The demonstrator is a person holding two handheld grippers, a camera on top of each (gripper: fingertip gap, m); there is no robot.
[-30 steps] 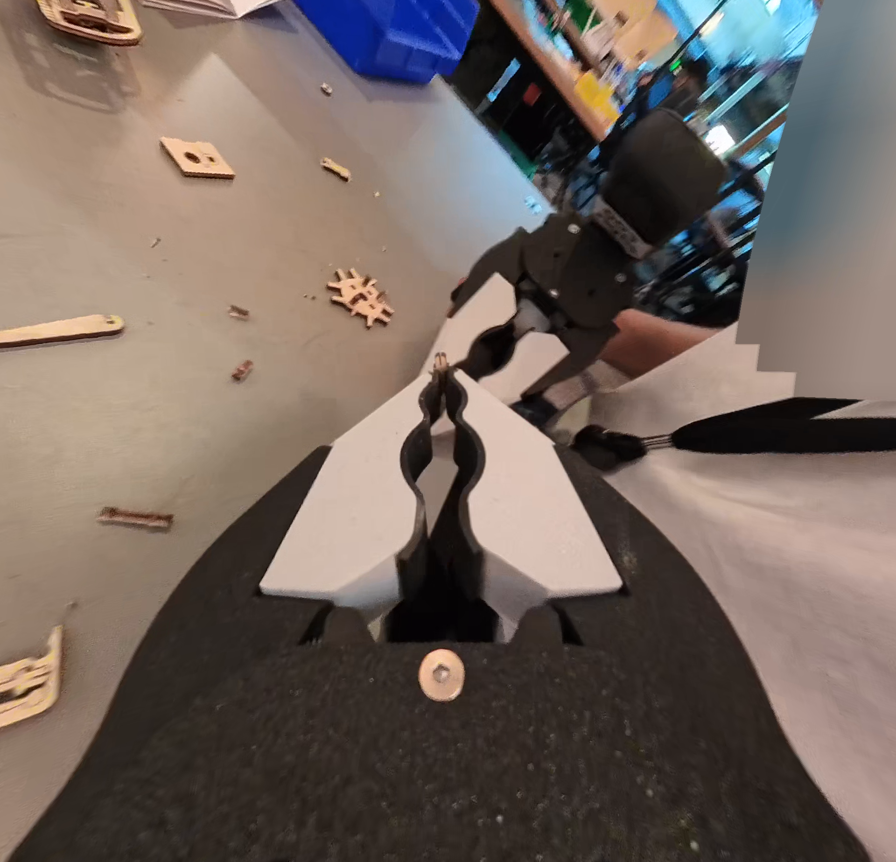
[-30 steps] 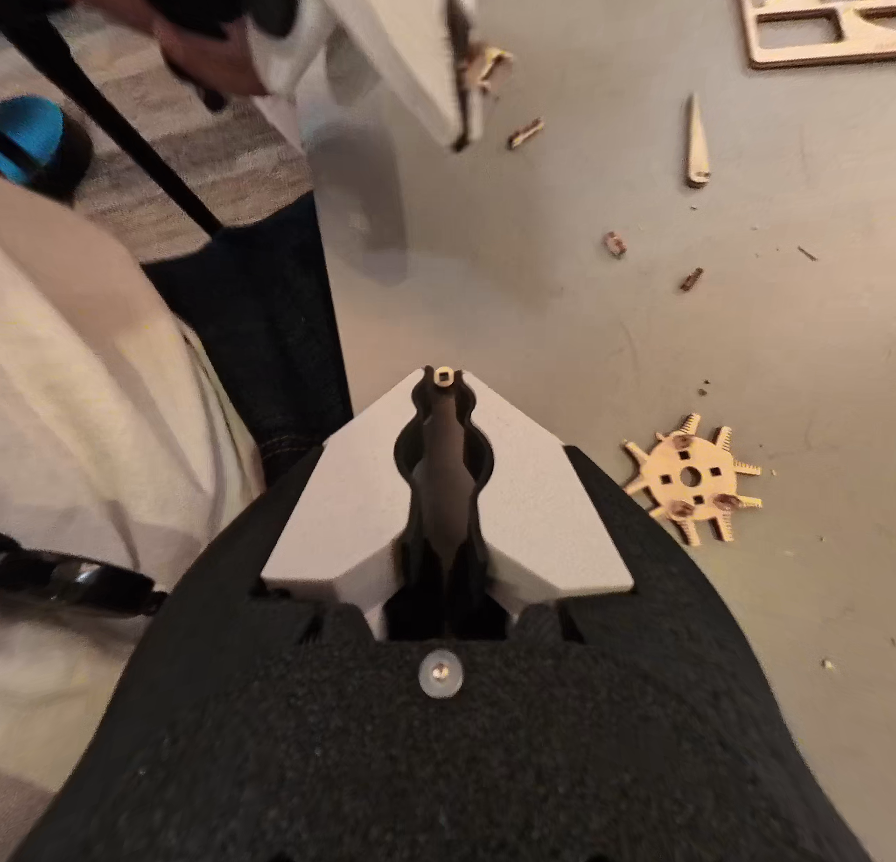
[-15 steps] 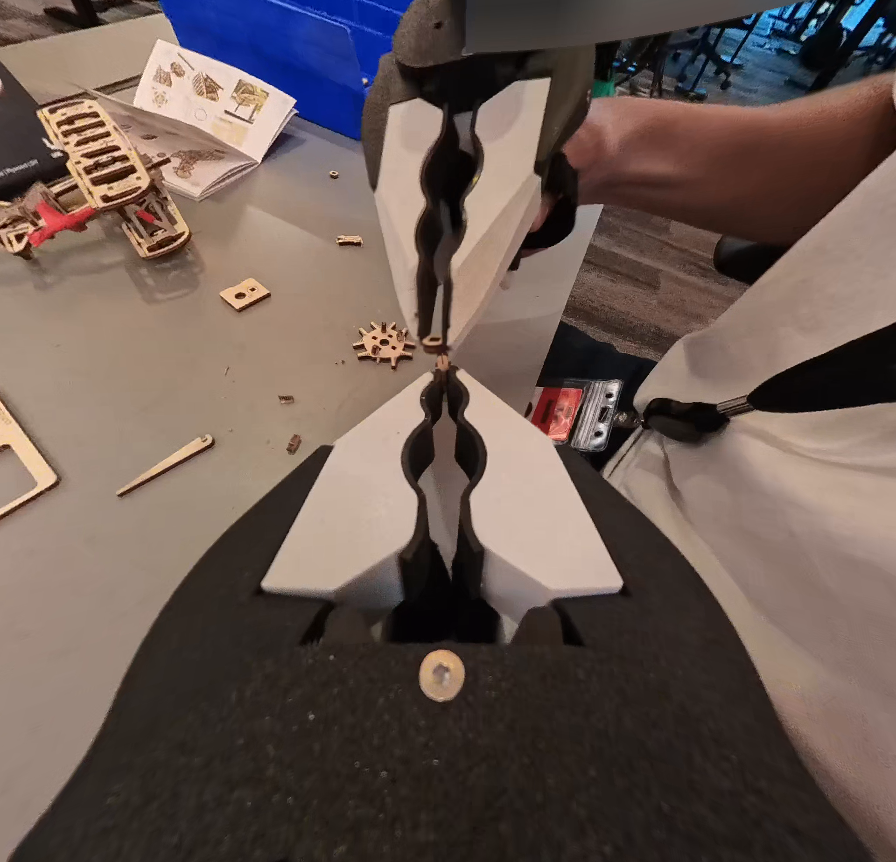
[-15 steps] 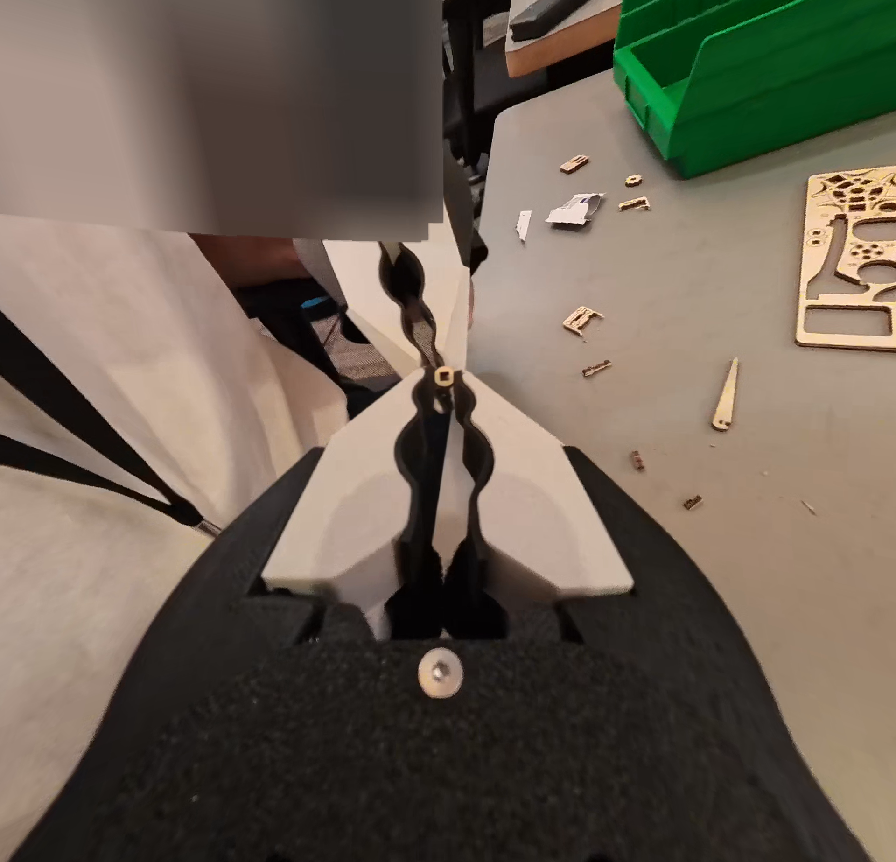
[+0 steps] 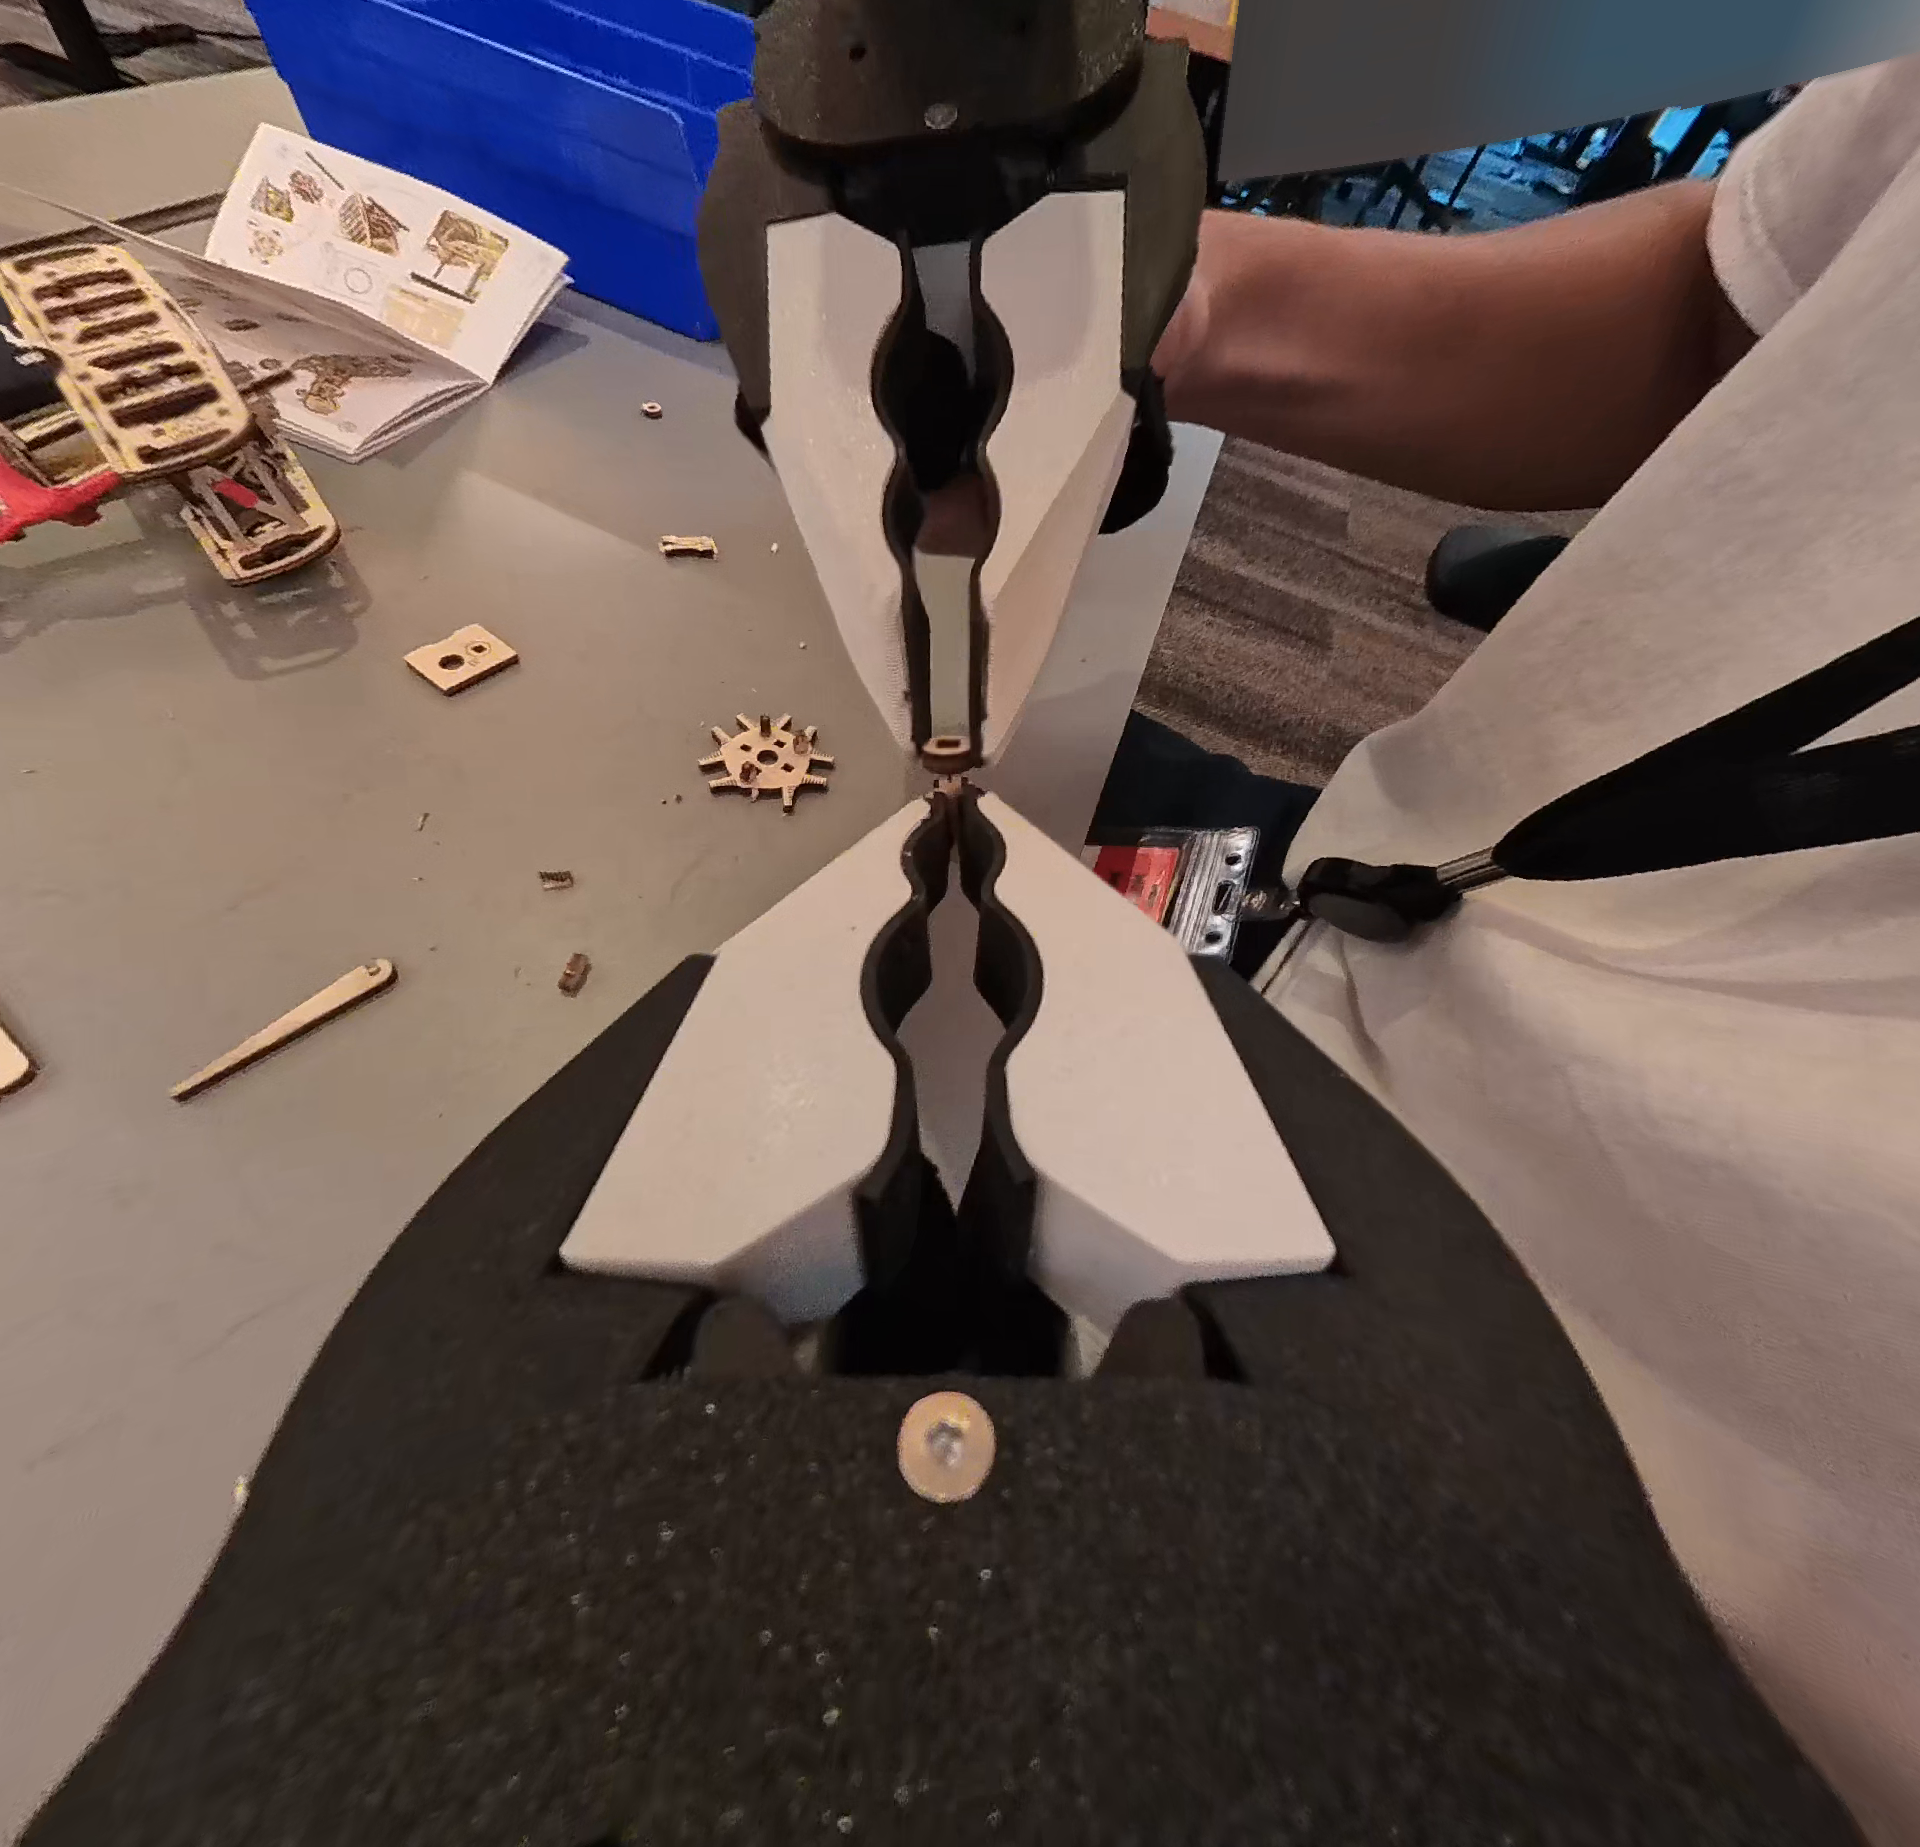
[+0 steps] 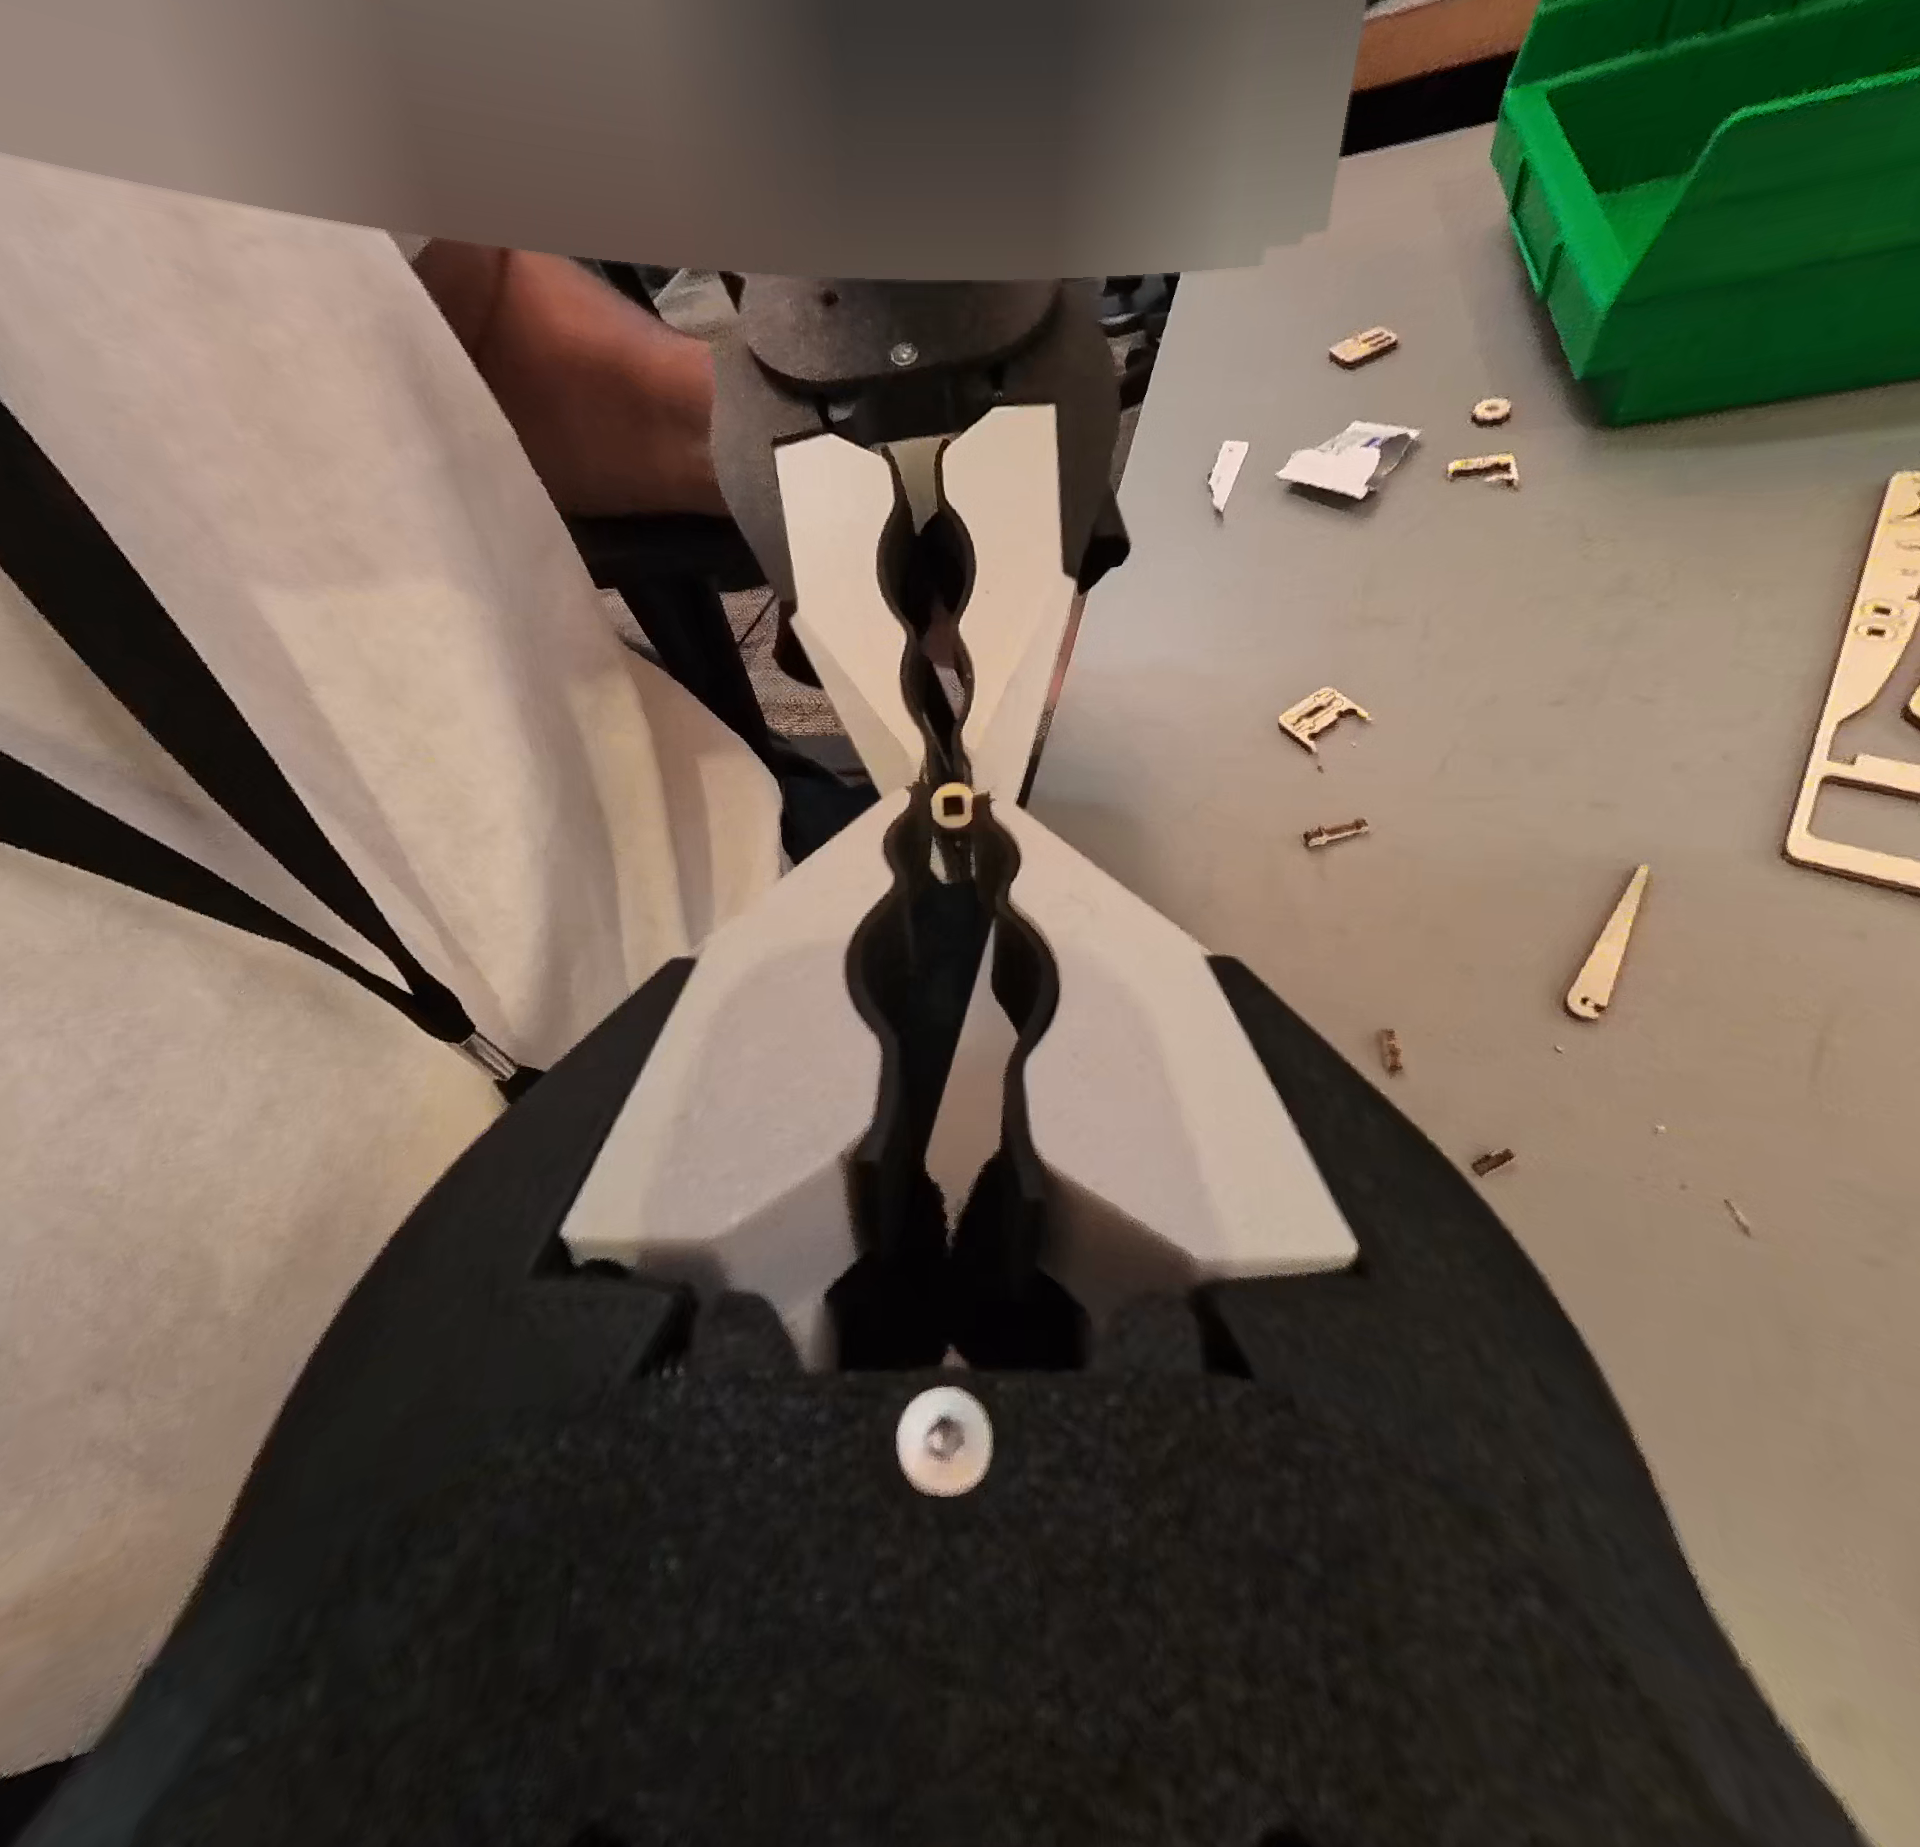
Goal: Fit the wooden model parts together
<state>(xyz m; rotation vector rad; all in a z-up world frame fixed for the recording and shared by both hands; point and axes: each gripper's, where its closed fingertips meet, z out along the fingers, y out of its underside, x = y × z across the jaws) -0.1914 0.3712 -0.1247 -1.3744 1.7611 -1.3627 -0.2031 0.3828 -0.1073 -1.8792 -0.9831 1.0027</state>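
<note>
- The left gripper pinches a small wooden peg at its tips.
- The right gripper pinches a square-holed wooden ring, just beyond the peg.

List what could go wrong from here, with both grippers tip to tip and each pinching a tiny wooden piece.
1. The left gripper holds only a sliver of its peg; pushing could slip it.
2. The peg looks not yet seated in the square-holed ring in the right gripper; slight misalignment could jam it.
3. They meet past the table edge, so a dropped piece probably reaches the floor.
</note>
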